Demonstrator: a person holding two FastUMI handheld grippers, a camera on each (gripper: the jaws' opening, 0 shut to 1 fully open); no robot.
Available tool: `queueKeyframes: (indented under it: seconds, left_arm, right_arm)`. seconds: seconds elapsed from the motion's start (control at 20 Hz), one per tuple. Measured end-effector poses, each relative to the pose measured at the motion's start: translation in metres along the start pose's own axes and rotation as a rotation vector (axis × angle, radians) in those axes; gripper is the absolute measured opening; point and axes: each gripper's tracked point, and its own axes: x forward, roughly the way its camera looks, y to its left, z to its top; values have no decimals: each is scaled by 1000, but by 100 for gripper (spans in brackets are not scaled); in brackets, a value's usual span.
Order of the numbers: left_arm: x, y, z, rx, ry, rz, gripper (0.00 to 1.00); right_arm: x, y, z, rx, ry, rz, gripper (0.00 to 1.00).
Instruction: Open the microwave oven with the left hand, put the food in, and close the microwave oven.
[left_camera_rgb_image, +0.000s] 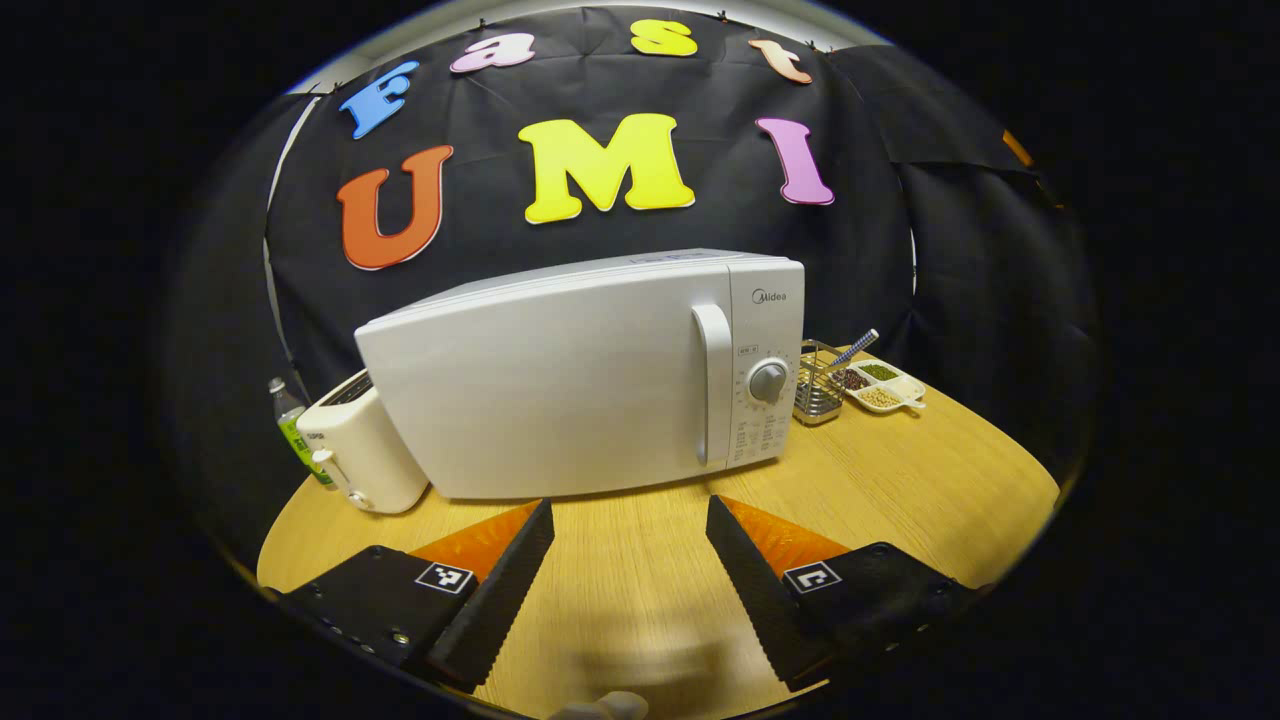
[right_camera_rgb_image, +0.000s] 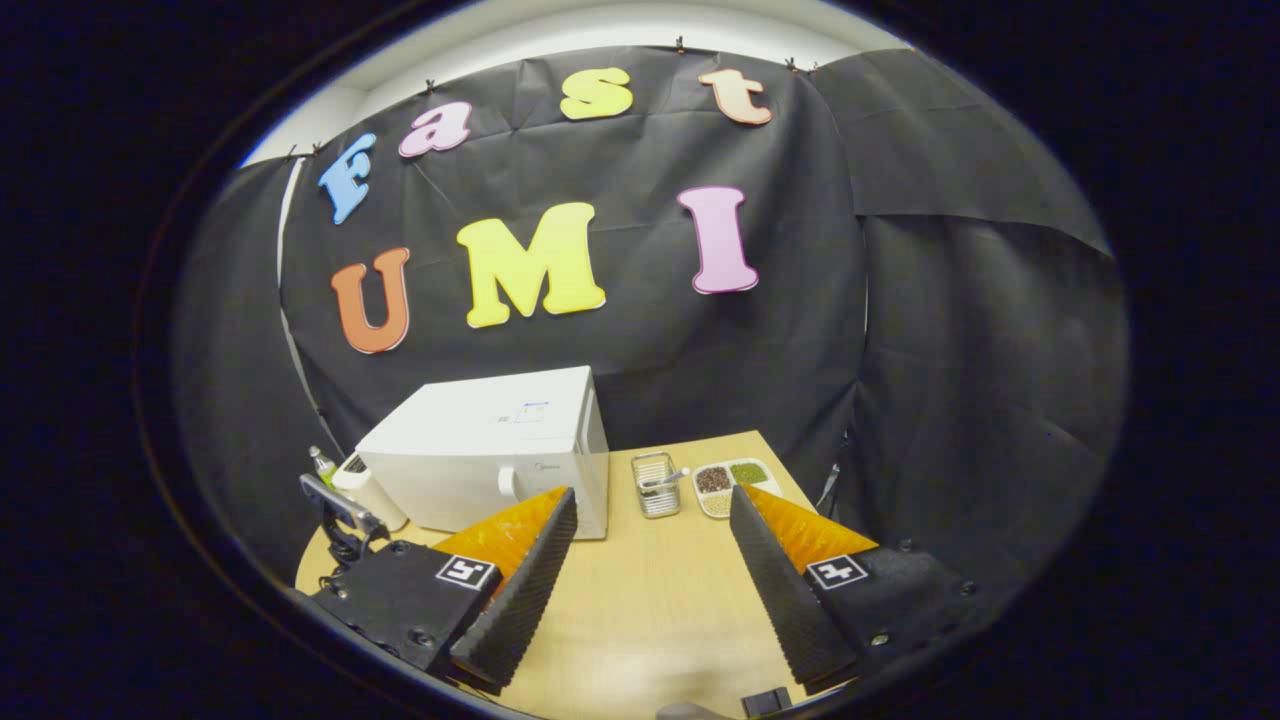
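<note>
White and shut, the microwave oven stands on the wooden table ahead of my left gripper, its door closed, the vertical handle and round dial toward its right end. I hold the left gripper low over the table with its fingers apart and nothing between them. My right gripper sits higher and farther back, fingers likewise apart and empty; from there I see the microwave oven from above. Containers: just right of the oven stands a small wire basket with a utensil leaning out of it. Beside the basket lies a white divided dish; one compartment holds green grains, one dark brown, one pale beige. I cannot tell the grains more exactly. Left of the oven stands a cream toaster, touching or nearly touching it, and behind that a clear bottle with a green label. In the right gripper view the basket and dish lie side by side near the table's far edge.
</note>
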Motion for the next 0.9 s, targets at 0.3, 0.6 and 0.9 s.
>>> queueKeyframes:
  seconds: [0.3,0.6,0.9]
  left_arm:
    - [-98,26,66,-68,-100,2,96]
    - [-169,79,145,-58,-240,33,96]
    - [-212,97,205,-122,-388,31,96]
  right_arm:
    - [-23,42,-4,-54,-45,45,98]
    - [-51,76,29,-41,-156,92,98]
    - [-78,87,68,-36,-274,98,98]
